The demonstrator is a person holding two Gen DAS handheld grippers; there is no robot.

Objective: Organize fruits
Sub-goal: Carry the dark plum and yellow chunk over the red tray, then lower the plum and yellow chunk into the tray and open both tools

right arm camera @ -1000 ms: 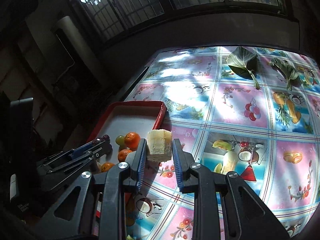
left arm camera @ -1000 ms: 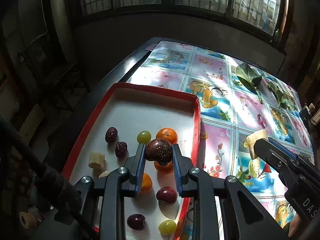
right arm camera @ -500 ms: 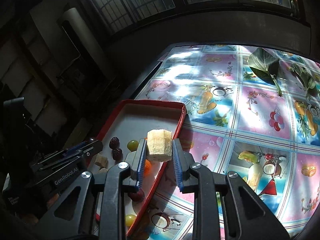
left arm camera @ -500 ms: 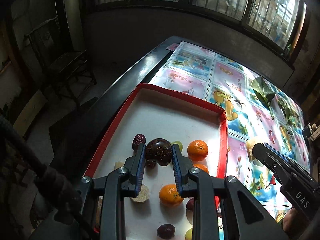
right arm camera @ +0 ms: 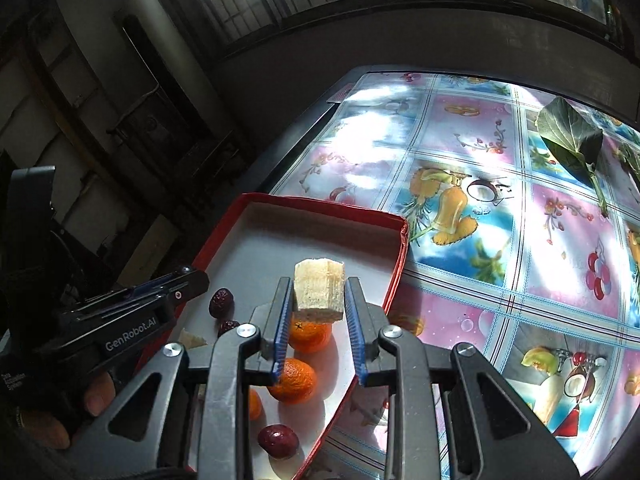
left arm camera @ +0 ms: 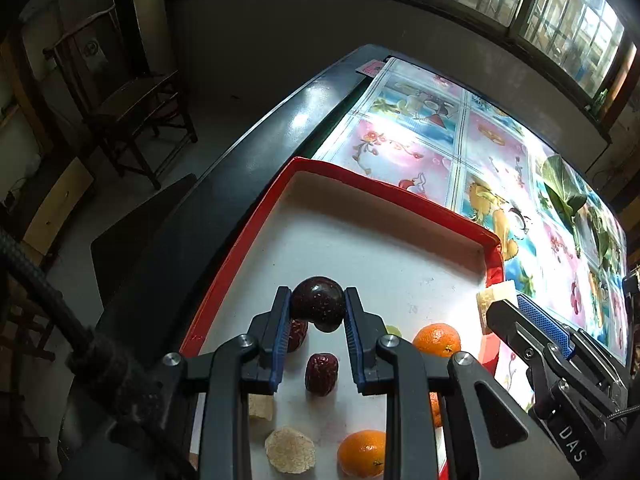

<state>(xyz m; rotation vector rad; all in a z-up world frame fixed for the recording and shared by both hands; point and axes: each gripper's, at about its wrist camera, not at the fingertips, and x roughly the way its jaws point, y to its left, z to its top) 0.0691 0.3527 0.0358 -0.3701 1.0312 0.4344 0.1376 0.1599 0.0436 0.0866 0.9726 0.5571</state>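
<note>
My left gripper (left arm camera: 317,307) is shut on a dark round plum (left arm camera: 318,307), held over the white floor of the red-rimmed tray (left arm camera: 384,190). Below it lie red dates (left arm camera: 321,373), oranges (left arm camera: 437,339) and pale fruit pieces (left arm camera: 289,449). In the right wrist view my right gripper (right arm camera: 318,298) is shut on a pale yellow fruit chunk (right arm camera: 319,290), above the right side of the tray (right arm camera: 332,205), over two oranges (right arm camera: 297,380). The left gripper (right arm camera: 176,284) shows at the left, a person's fingers (right arm camera: 98,394) holding it.
The tray sits at the near-left end of a table under a fruit-print cloth (right arm camera: 472,200). A large green leaf (right arm camera: 568,132) lies on the cloth at the far right. The table's dark edge (left arm camera: 248,148) runs left of the tray, with a chair (left arm camera: 132,108) beyond it.
Both grippers have moved leftward and a little down, still gripping their fruit. The plum now hangs over the tray's left-middle, and the yellow chunk has crossed from the cloth to above the tray.
</note>
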